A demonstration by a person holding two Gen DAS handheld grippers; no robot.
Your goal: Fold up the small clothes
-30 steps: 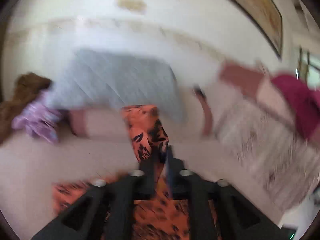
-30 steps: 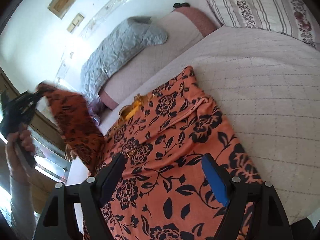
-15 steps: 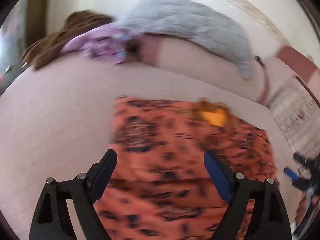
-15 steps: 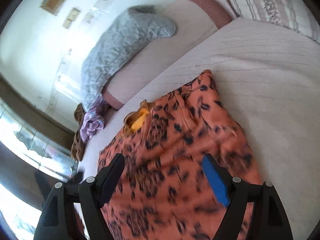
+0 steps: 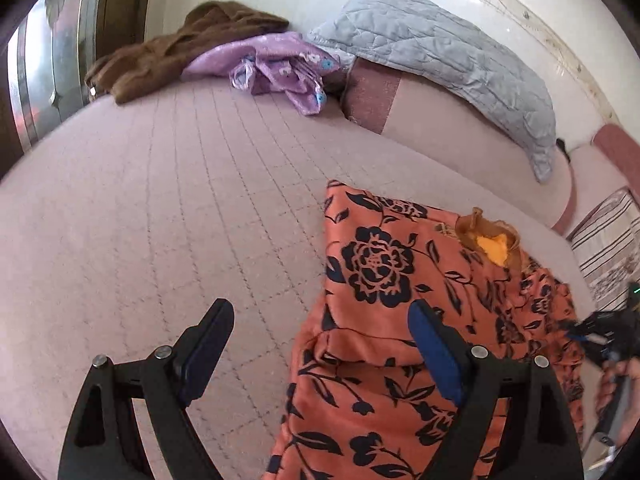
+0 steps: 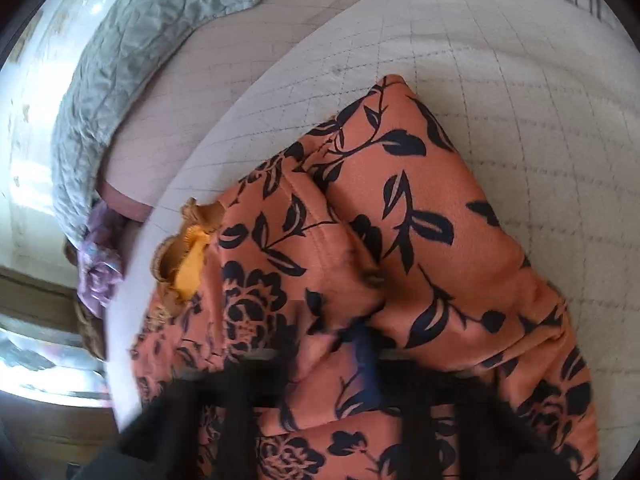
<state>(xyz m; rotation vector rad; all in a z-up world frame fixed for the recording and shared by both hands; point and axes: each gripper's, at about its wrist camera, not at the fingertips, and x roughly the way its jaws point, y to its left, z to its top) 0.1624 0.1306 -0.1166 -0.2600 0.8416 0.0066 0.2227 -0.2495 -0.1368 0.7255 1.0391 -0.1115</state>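
An orange garment with a black flower print lies on the bed, one side folded over onto itself, and a yellow lining shows at its neck. My left gripper hangs open just above the garment's left edge, one finger over the bedcover and one over the cloth, holding nothing. At the garment's right edge, a hand holds my right gripper. In the right wrist view, that right gripper is blurred, its fingers shut on a bunched fold of the orange garment.
The pale pink quilted bedcover stretches out to the left. At the far side lie a brown garment, a purple garment and a grey quilted pillow. A striped pillow sits at the right edge.
The left gripper let go of the lifted side of the garment, opened and sank toward the bed. That side now lies folded over. The right gripper moved across the garment and shut on the cloth.
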